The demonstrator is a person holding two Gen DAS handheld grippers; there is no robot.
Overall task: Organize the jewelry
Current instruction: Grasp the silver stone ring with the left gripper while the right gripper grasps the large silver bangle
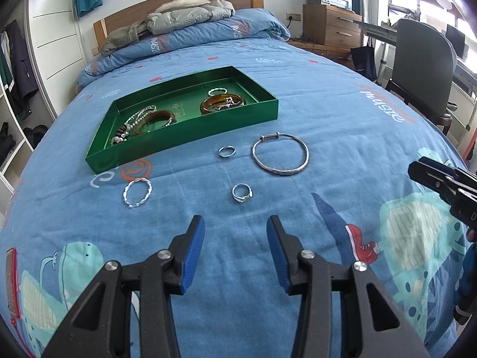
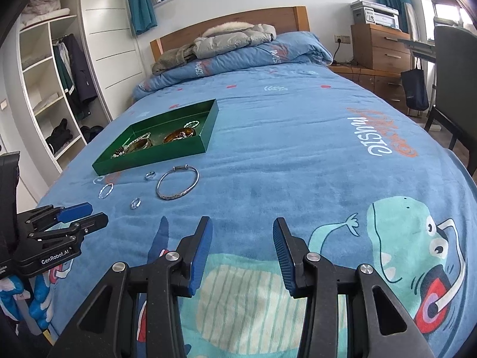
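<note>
Left gripper (image 1: 235, 226): held low over the blue bedspread (image 1: 328, 113), pointing toward the green tray (image 1: 190, 132); blue-padded fingers (image 1: 193, 253) spread wide apart, nothing between them.

Right gripper (image 2: 243, 229): likewise low over the bedspread, well to the right of the tray, jaws parted and empty.

Green tray: lies flat on the bedspread, holding two amber bangles (image 1: 222, 104), a silver chain (image 1: 140, 117) and a small twisted ring (image 1: 217, 91).

Loose pieces, all on the bedspread in front of the tray:
- silver bangle (image 1: 280, 153), near the tray's front right corner;
- plain ring (image 1: 227, 151), just left of that bangle;
- twisted silver bracelet (image 1: 137, 192), below the tray's front left corner;
- open wrap ring (image 1: 242, 193), farthest from the tray, nearest the left gripper's fingertips, apart from them.
</note>
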